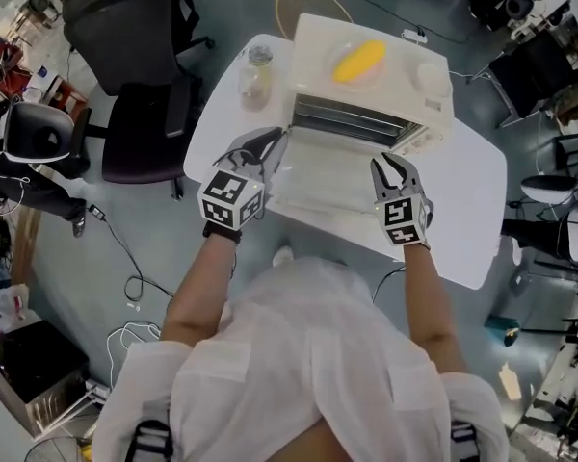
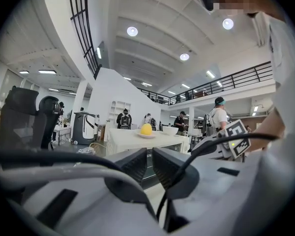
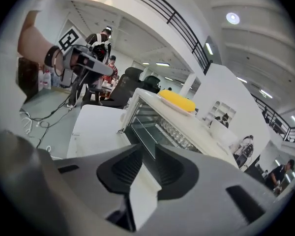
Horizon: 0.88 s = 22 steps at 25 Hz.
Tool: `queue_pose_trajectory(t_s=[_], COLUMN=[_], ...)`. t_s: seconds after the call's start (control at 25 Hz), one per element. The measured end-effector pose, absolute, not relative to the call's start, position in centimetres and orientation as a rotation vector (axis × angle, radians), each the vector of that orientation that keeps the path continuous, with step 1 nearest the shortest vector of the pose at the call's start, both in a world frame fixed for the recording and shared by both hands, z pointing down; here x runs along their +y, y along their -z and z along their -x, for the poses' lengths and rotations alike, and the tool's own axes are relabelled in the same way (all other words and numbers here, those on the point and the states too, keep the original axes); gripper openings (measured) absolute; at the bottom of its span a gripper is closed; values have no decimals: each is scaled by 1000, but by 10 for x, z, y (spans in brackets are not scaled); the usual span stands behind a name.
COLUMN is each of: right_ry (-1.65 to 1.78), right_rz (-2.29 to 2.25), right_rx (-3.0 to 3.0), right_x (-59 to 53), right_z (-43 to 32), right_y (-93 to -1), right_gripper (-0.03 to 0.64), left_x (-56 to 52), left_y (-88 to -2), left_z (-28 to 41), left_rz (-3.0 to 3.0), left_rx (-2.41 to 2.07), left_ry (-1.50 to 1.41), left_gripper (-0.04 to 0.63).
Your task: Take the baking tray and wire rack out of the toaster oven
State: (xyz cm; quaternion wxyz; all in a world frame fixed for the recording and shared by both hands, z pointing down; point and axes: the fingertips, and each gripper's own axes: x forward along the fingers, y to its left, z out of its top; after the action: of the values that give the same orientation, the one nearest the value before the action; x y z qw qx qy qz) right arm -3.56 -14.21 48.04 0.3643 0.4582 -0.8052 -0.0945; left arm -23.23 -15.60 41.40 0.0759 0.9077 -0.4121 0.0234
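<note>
Metal wire rack (image 1: 354, 115): probably stiff and light; pinch its front edge.
Left gripper (image 1: 270, 143): your jaws stand nearly together, empty.
Right gripper (image 1: 393, 167): spread, empty.

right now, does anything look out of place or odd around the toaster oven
Only one thing: a yellow food item lies on top of the toaster oven, an unusual spot. Nothing looks spilled or damaged.
</note>
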Motion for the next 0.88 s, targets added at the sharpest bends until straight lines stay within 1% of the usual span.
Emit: queue_pose_trajectory(t_s=[0.56,0.72,0.88], right_ry=[496,505,531], right_rz=[-941,-918,-926], right_rx=[-1809,-1756,-1714], right_x=[-203,-212,-238], right_z=[30,26,23], right_y=[-535,-553,-553], right_gripper=[97,114,118], left_x=[-185,-181,-196], left_y=[-446,-461,-456], left_z=[198,191,188], left_rz=[-2689,-2646,-2638], left_rx=[-1253,-1252,-1286], left_ry=[-171,-220,-224], left_gripper=[32,32,33])
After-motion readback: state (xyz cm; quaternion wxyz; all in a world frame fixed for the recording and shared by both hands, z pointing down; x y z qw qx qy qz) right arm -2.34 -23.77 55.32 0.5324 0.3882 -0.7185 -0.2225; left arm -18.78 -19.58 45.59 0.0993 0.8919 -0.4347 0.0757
